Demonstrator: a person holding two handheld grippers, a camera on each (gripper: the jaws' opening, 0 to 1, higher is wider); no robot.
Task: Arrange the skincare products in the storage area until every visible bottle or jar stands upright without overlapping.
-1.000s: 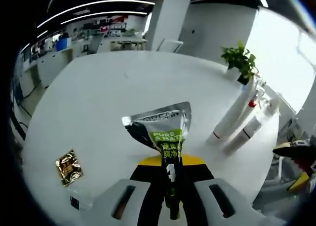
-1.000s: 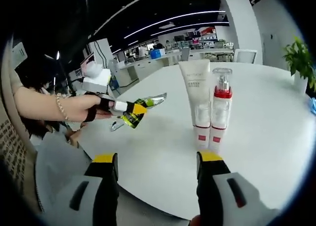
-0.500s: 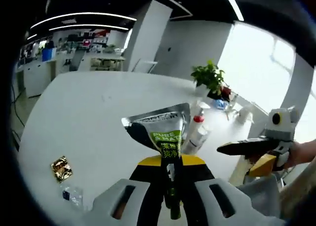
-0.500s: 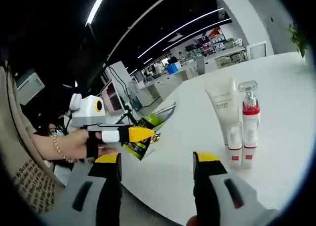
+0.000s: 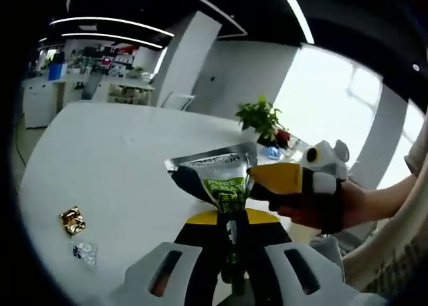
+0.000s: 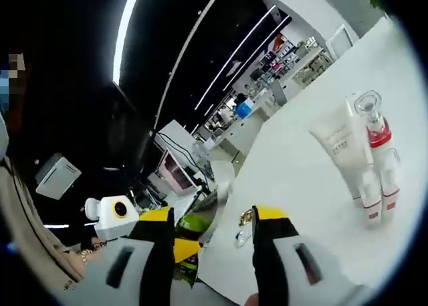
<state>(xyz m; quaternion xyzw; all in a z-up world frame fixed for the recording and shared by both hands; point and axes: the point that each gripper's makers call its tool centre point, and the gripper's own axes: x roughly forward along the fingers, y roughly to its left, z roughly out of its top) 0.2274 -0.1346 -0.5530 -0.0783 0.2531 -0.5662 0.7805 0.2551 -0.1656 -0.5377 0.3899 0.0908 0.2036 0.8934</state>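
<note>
My left tongs (image 5: 232, 242) are clamped on the bottom end of a flat tube (image 5: 217, 179) with a green label and a silver crimped end. The tube sticks up in the air in front of me, off the table (image 5: 114, 159). My right tongs (image 6: 206, 232) are apart and hold nothing. In the left gripper view my other tongs come in from the right with a yellow tip (image 5: 277, 179), right beside the tube, maybe touching it; I cannot tell for sure. A hand (image 5: 334, 209) holds them.

In the right gripper view the green tube (image 6: 194, 227) shows low between my two open jaws, with the yellow tip of the left tongs (image 6: 180, 249) beside it.

Further out on the white table stand two things, straight up and side by side: a white tube (image 6: 346, 156) standing on its cap, and a clear pump bottle with a red band (image 6: 378, 152). They look very close, maybe touching. Near the table edge lie two small packets, a gold one (image 5: 71, 220) and a clear one (image 5: 83, 252), both flat.

I think the job is partly done. Two products already stand up. The green tube is not set down yet, so it must go upright on the table next to the others, with room around it. A plant (image 5: 257, 117) sits far off on the table
</note>
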